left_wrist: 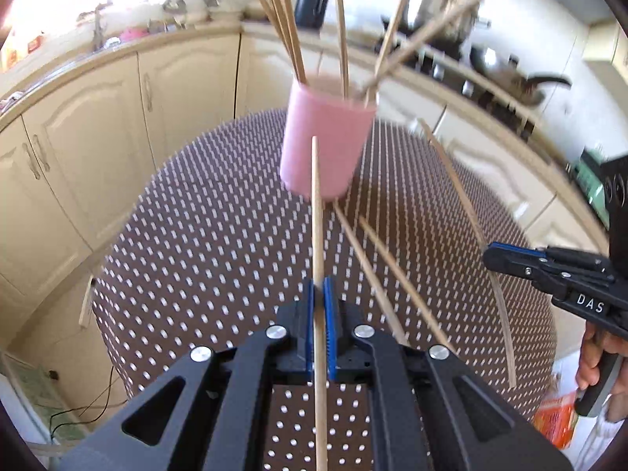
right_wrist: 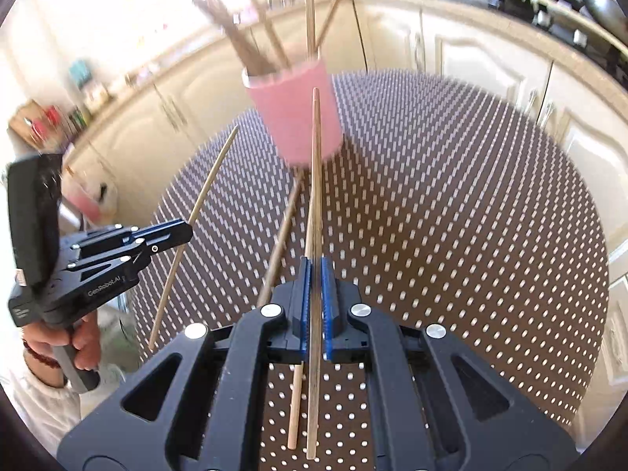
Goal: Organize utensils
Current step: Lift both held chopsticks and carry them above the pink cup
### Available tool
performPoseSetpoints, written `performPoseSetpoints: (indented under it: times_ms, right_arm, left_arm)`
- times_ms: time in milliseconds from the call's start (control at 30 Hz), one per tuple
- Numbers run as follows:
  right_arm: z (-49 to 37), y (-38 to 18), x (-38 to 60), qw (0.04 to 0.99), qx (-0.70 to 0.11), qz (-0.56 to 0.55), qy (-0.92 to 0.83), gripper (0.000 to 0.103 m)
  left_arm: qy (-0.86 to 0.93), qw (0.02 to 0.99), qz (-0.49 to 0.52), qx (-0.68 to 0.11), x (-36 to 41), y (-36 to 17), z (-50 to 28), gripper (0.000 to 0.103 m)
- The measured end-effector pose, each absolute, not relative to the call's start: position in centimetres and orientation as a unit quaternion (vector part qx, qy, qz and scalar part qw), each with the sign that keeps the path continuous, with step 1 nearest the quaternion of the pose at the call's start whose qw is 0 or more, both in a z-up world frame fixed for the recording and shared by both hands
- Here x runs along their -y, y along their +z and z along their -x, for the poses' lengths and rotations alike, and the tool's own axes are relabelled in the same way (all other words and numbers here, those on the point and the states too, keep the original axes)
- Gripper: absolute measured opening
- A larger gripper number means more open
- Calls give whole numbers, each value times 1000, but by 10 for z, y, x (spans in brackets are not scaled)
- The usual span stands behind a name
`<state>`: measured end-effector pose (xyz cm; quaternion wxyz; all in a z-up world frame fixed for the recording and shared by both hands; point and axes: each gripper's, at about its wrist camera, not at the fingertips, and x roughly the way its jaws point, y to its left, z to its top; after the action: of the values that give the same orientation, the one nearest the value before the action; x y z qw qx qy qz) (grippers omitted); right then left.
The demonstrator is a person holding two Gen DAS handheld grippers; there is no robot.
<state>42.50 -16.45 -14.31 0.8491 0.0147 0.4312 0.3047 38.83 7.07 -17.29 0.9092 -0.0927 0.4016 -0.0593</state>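
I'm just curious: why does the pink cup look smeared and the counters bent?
Left wrist view: the pink cup and its sticks are motion-blurred; the fisheye lens bends the counter; the window glares top left. Right wrist view: the same blur and glare, yet the held stick is sharp.

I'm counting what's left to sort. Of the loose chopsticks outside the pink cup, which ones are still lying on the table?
The two chopsticks lying side by side on the dotted tablecloth just before the pink cup. The other two are clamped, one in each gripper.
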Motion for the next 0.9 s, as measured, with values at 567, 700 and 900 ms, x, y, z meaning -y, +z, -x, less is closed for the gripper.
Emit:
performPoseSetpoints:
  times_ms: [567, 700, 900]
  right_arm:
    - [-444, -59, 146, 919, -195, -102, 326, 6]
    - [-459, -51, 141, 927, -140, -123, 325, 6]
    - [-486, -46, 127, 934, -70, -137, 323, 6]
  left_arm:
    - [-64, 983, 102, -137, -79, -83, -381, 5]
    - [-61, 990, 105, -75, -70, -69, -405, 5]
    - [-47, 993, 111, -16, -64, -62, -442, 6]
